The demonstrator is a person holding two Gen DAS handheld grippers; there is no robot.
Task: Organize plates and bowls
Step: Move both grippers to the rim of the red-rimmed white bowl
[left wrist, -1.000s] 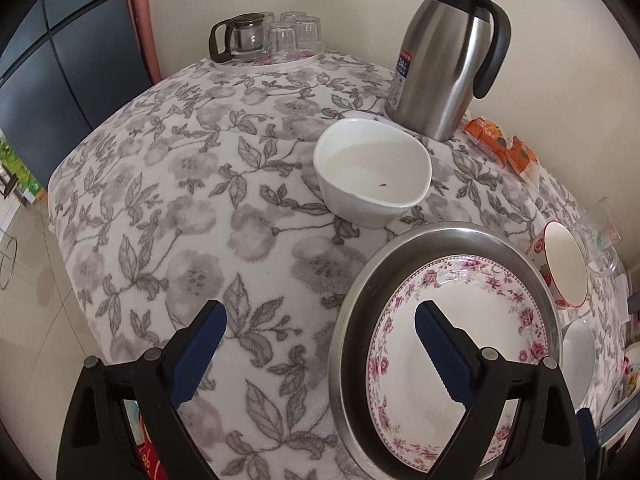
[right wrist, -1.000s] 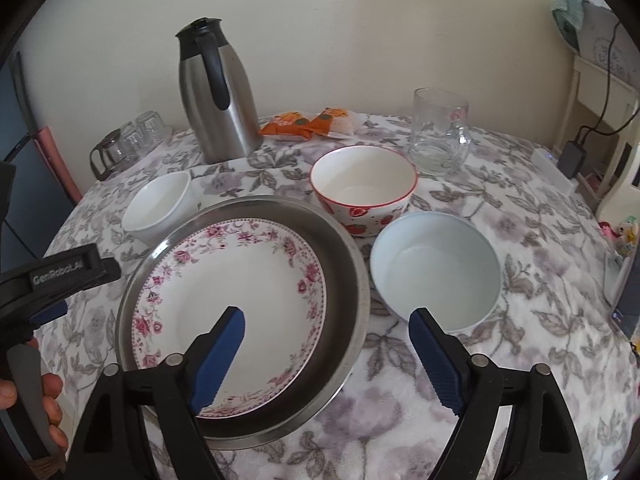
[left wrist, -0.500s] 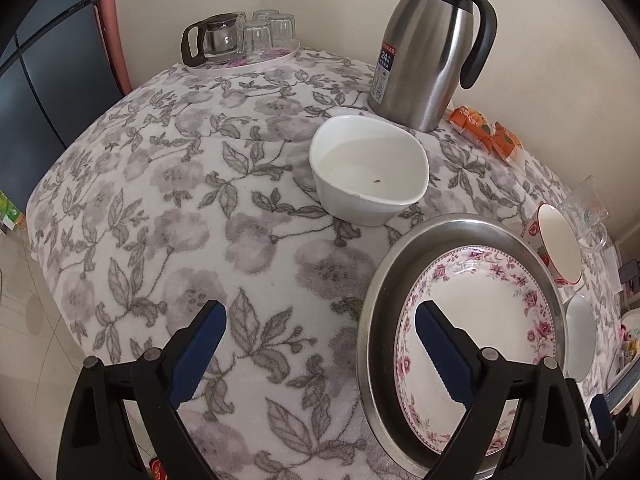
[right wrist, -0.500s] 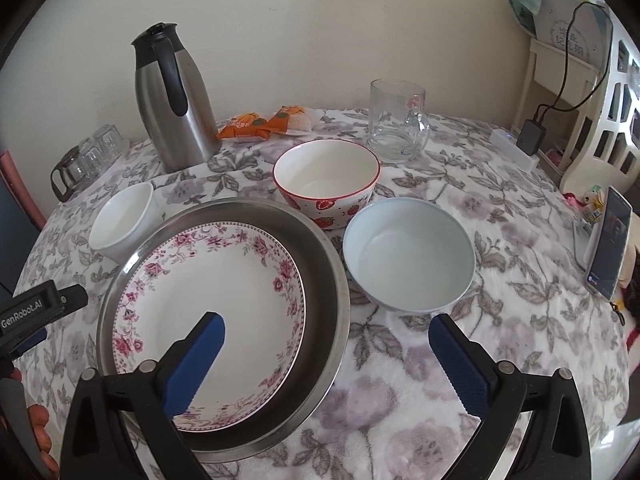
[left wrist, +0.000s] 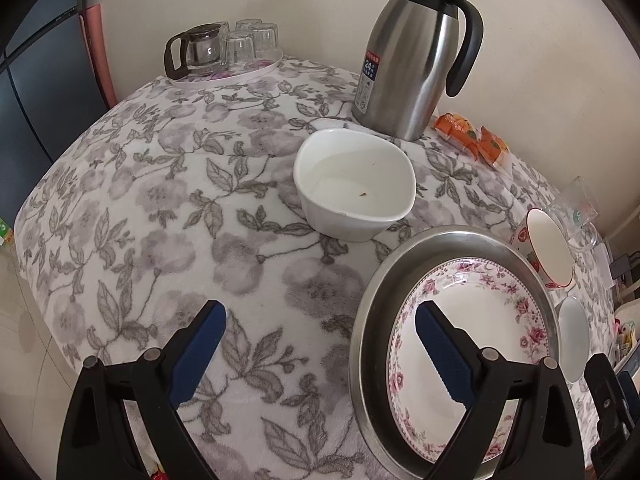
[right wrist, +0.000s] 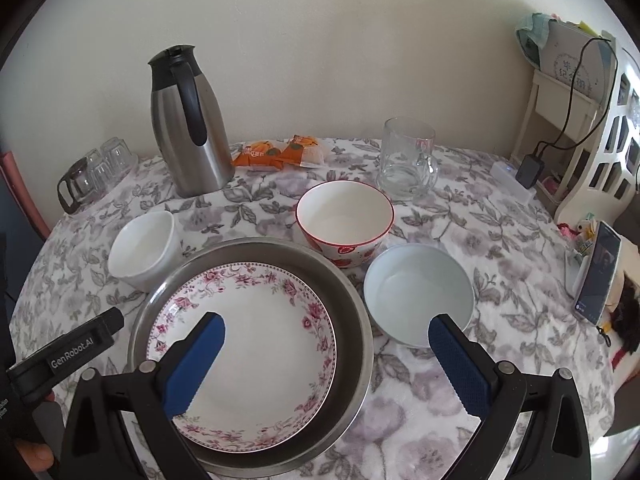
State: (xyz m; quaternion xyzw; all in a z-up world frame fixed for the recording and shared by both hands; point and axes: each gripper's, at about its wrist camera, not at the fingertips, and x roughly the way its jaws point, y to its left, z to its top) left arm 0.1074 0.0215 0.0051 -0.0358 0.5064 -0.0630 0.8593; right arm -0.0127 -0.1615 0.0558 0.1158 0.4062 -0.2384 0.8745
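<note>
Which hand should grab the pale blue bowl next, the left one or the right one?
Probably the right. The right tool hangs open with the pale blue bowl just ahead of its right finger. The left tool is open over the tablecloth, far from that bowl.

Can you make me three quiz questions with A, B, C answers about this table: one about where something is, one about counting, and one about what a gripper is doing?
1. Where is the flowered plate?
A. Inside the metal pan
B. Under the steel jug
C. Inside the glass mug

2. How many bowls stand on the tablecloth?
A. One
B. Three
C. Five

3. What is the right gripper doing?
A. Squeezing the plate
B. Holding a bowl
C. Open, holding nothing

Answers:
1. A: the pan's rim rings the plate.
2. B: a white bowl, a red-rimmed bowl and a pale blue bowl.
3. C: its blue fingers stand wide apart above the dishes.
</note>
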